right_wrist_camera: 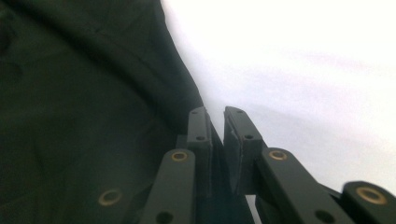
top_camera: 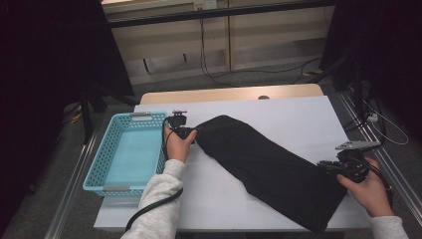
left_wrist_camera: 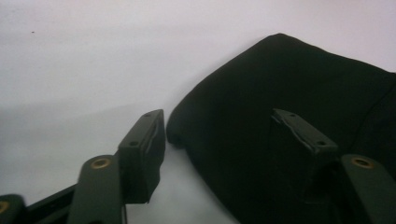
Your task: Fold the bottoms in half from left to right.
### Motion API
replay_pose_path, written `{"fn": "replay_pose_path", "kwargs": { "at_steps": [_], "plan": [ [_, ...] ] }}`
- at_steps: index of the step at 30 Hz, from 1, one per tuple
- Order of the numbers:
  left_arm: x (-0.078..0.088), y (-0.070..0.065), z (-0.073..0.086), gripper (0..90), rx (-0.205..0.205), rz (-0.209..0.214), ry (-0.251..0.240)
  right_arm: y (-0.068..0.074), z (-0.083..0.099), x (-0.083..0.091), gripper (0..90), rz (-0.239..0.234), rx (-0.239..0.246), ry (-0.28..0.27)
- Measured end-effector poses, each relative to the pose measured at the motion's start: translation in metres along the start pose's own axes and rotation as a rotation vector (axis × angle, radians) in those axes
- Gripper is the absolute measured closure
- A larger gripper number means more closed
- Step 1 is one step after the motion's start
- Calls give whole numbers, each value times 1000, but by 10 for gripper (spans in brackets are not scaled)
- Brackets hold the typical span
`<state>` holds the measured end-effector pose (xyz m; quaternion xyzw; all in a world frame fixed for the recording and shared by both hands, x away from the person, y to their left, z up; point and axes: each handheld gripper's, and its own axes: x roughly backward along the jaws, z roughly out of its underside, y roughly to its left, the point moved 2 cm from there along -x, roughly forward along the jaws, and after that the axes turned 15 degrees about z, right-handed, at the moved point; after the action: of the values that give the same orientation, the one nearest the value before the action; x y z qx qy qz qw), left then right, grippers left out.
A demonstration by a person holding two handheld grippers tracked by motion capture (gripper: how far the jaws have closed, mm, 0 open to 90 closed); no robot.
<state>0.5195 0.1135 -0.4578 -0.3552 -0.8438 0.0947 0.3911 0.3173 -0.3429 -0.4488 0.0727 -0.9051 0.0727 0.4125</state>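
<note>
A long black folded cloth (top_camera: 263, 159) lies slantwise on the white table (top_camera: 298, 114), from the back left to the front right. My left gripper (top_camera: 191, 132) is at its back-left end. In the left gripper view my left gripper (left_wrist_camera: 217, 116) stands open, wide, astride the cloth's (left_wrist_camera: 289, 93) rounded corner, with neither pad pressing on it. My right gripper (top_camera: 326, 165) is at the cloth's right edge near the front. In the right gripper view my right gripper (right_wrist_camera: 215, 112) stands open by a narrow slit, with dark cloth (right_wrist_camera: 70, 93) lying low between its jaws.
A light blue perforated basket (top_camera: 99, 159) stands empty at the table's left edge, right beside my left hand. Bare white table lies behind the cloth. Cables trail on the floor beyond the table's far edge.
</note>
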Motion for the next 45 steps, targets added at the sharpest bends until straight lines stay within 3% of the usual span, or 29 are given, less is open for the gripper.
{"fn": "replay_pose_path", "kwargs": {
  "at_steps": [7, 9, 13, 16, 19, 25, 28, 35, 37, 41, 43, 45],
  "plan": [
    [0, -4, 6, 253, -50, -8, 27, 2, 4, -7, 755, 9, 13, 30],
    [0, -4, 6, 239, -44, -6, 21, 4, 6, -11, 744, 18, 24, 45],
    [1, -4, 7, 223, -56, -5, 27, 6, 5, -12, 874, -14, 15, 50],
    [2, -4, 6, 220, -63, -6, 12, 5, 3, -10, 881, -15, 17, 61],
    [2, -2, 6, 213, -62, -12, 11, -4, 3, -4, 887, -24, -12, 35],
    [-3, 3, 8, 191, -74, -26, 12, -11, 7, -5, 877, 22, -12, 46],
    [-7, 5, 9, 187, -80, -37, 14, -10, 6, -6, 798, 44, 2, 29],
    [-13, 5, 10, 170, -131, -64, 29, -3, 1, -4, 615, 20, -6, -4],
    [-14, 3, 11, 198, -165, -74, 42, -2, 1, -5, 573, 8, -3, -15],
    [-13, 1, 10, 301, -148, -42, 43, 0, -1, -5, 506, 3, 0, -25],
    [-15, -2, 11, 315, -202, -53, 75, 2, -1, -6, 476, 0, 6, -29],
    [-15, -3, 11, 344, -208, -47, 82, 2, -1, -6, 466, -7, 5, -27]
  ]
}}
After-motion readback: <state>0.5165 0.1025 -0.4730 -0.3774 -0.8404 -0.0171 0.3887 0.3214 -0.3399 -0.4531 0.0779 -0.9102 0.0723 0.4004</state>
